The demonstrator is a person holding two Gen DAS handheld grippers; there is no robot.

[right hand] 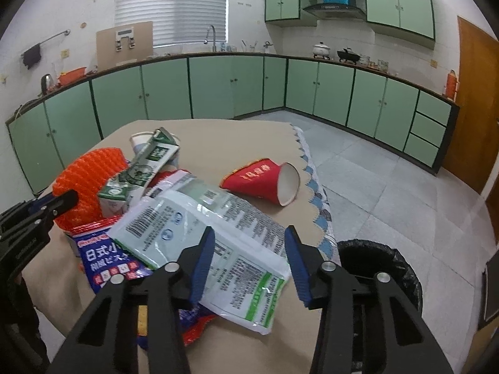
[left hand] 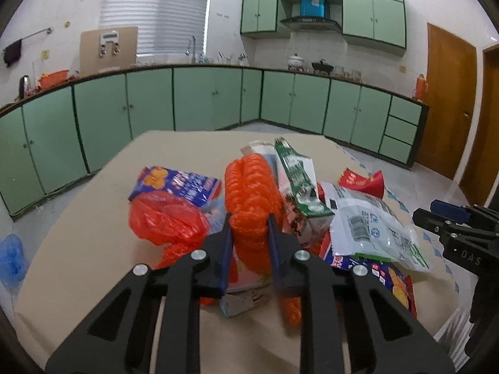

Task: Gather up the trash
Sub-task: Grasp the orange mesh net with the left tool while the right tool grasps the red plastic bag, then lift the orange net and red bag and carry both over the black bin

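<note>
A pile of trash lies on the tan table (left hand: 93, 233). My left gripper (left hand: 249, 226) is shut on an orange foam net (left hand: 252, 193), which also shows in the right wrist view (right hand: 87, 180). Beside it lie an orange plastic bag (left hand: 168, 224), a blue snack packet (left hand: 181, 184), a green milk carton (left hand: 299, 180) and a white-green pouch (left hand: 371, 227). My right gripper (right hand: 249, 243) is open above the white-green pouch (right hand: 218, 233). A red paper cup (right hand: 268, 180) lies on its side behind it.
A bin with a black liner (right hand: 383, 271) stands on the floor at the table's right edge. A blue snack bag (right hand: 106, 258) lies under the pouch. Green cabinets (left hand: 202, 99) line the far walls. A blue bag (left hand: 11, 258) lies on the floor left.
</note>
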